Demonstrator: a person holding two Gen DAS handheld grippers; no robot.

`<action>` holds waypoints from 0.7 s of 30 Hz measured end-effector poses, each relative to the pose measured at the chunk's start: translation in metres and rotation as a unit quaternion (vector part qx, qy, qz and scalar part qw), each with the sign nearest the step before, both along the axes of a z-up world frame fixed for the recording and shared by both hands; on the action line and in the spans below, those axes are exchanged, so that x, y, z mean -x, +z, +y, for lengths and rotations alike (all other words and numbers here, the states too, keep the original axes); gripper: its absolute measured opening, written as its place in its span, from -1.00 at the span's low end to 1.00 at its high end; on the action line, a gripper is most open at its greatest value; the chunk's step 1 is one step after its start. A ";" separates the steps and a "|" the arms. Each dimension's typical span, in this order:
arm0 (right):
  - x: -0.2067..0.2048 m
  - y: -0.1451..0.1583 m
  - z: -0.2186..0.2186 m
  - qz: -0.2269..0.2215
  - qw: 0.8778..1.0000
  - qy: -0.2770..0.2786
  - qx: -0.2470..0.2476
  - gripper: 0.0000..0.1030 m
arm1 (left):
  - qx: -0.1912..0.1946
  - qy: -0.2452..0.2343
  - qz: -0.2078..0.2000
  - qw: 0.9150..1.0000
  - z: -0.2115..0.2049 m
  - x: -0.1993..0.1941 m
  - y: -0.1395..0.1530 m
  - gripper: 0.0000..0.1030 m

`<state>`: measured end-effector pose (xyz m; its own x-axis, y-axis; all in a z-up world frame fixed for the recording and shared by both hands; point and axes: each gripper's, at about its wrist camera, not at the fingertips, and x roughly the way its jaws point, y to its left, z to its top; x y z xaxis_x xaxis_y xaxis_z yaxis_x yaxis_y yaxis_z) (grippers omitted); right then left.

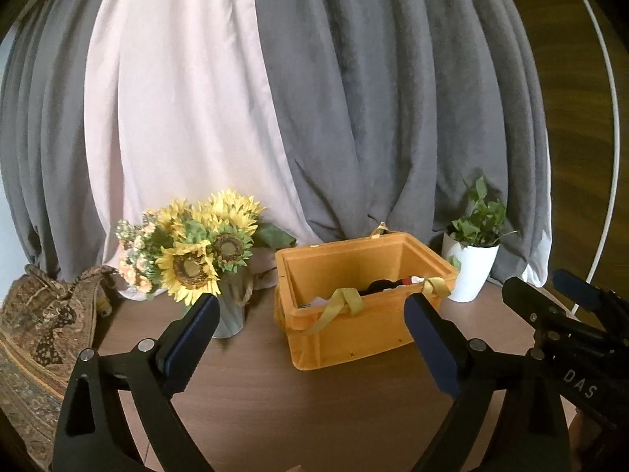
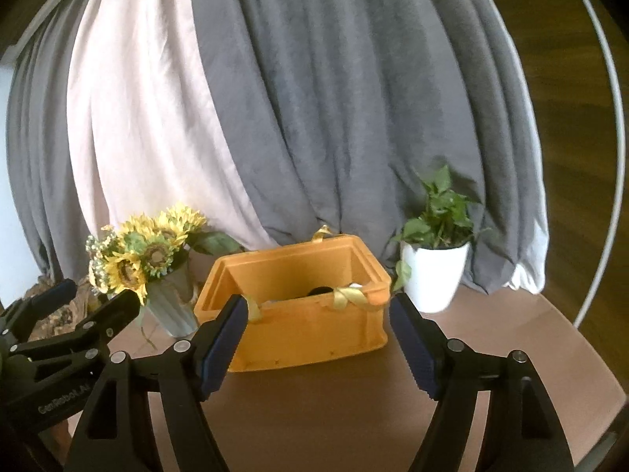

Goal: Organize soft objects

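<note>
An orange storage box (image 1: 346, 338) with yellow ribbon handles (image 1: 342, 303) stands on the brown table; it also shows in the right wrist view (image 2: 314, 338). Inside it lie a dark soft object (image 1: 383, 286), something white and a bit of red, mostly hidden by the wall. My left gripper (image 1: 312, 338) is open and empty, held in front of the box. My right gripper (image 2: 318, 338) is open and empty, also in front of the box. Each gripper shows at the edge of the other's view.
A vase of sunflowers (image 1: 204, 251) stands left of the box. A white pot with a green plant (image 1: 469, 271) stands to its right. Grey and pink curtains (image 1: 314, 98) hang behind. A patterned cloth (image 1: 43, 314) lies at the far left.
</note>
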<state>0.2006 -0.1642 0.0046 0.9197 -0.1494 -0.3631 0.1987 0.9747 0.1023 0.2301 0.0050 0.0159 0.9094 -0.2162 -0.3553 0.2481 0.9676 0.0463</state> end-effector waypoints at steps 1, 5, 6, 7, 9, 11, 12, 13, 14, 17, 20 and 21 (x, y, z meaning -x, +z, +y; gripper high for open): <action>0.006 0.001 0.000 0.000 1.000 -0.001 0.000 0.49 | -0.001 0.002 -0.004 1.000 0.000 0.005 0.001 0.90; 0.028 0.007 0.000 -0.010 1.000 0.000 0.004 0.49 | -0.002 0.015 -0.015 1.000 0.002 0.029 0.007 0.97; 0.034 0.008 -0.001 -0.011 1.000 0.002 0.004 0.49 | -0.001 0.022 -0.017 1.000 0.003 0.036 0.008 0.97; 0.040 0.010 -0.002 -0.013 1.000 0.003 0.003 0.49 | 0.001 0.028 -0.018 0.999 0.003 0.044 0.009 0.98; 0.050 0.012 -0.003 -0.012 1.000 0.004 0.003 0.49 | 0.005 0.035 -0.021 0.999 0.005 0.058 0.010 1.00; 0.063 0.014 -0.004 -0.013 1.000 0.006 0.007 0.49 | 0.002 0.046 -0.027 0.999 0.004 0.075 0.011 1.00; 0.068 0.015 -0.005 -0.014 1.000 0.007 0.009 0.49 | 0.001 0.051 -0.030 0.998 0.004 0.083 0.011 1.00; 0.077 0.016 -0.006 -0.015 1.000 0.010 0.011 0.49 | 0.001 0.057 -0.031 0.998 0.003 0.093 0.012 1.00; 0.083 0.016 -0.006 -0.015 1.000 0.011 0.011 0.49 | 0.001 0.058 -0.032 0.998 0.003 0.098 0.012 1.00; 0.105 0.018 -0.009 -0.019 1.000 0.012 0.014 0.52 | 0.002 0.063 -0.036 0.997 0.001 0.121 0.013 1.00; 0.126 0.019 -0.013 -0.023 1.000 0.014 0.014 0.56 | 0.005 0.067 -0.038 0.997 -0.001 0.143 0.014 1.00; 0.133 0.020 -0.014 -0.025 1.000 0.013 0.014 0.56 | 0.005 0.068 -0.040 0.997 -0.001 0.150 0.015 1.00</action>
